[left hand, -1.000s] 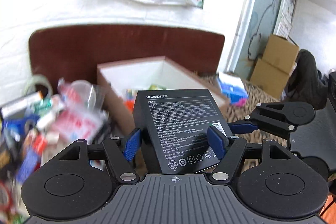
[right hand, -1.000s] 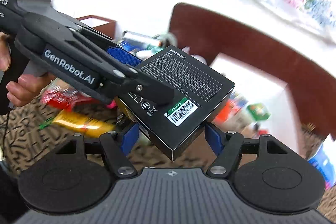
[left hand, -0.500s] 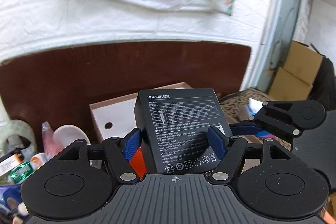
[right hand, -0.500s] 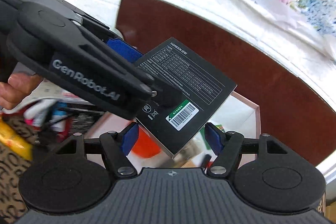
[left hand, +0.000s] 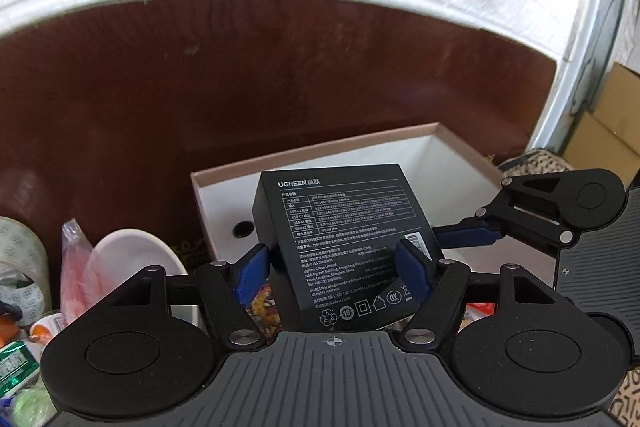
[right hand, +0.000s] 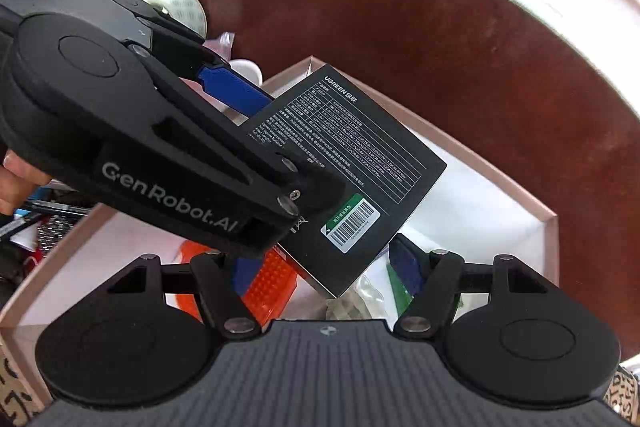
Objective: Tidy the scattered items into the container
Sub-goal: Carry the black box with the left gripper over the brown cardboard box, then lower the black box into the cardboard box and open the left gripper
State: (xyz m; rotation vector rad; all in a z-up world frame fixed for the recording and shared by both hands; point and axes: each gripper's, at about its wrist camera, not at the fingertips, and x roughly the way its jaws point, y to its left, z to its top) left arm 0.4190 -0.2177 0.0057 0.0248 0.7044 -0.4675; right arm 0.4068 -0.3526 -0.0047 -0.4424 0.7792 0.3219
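Left wrist view: the left gripper [left hand: 336, 267] is pinching the black box [left hand: 344, 247] above the open container [left hand: 320, 151], clutter [left hand: 24, 307] waiting at left. Right wrist view: the right gripper [right hand: 324, 269] is hanging spread and empty beside that box [right hand: 352, 167], several items [right hand: 268, 283] lying inside already.

Patterned black-and-beige cloth surface [left hand: 532, 163], seen only in patches. Resting on it: open pink-rimmed box [left hand: 320, 151] against the brown headboard [left hand: 280, 75], tape roll [left hand: 20, 259] and assorted clutter [left hand: 24, 355] beside it.
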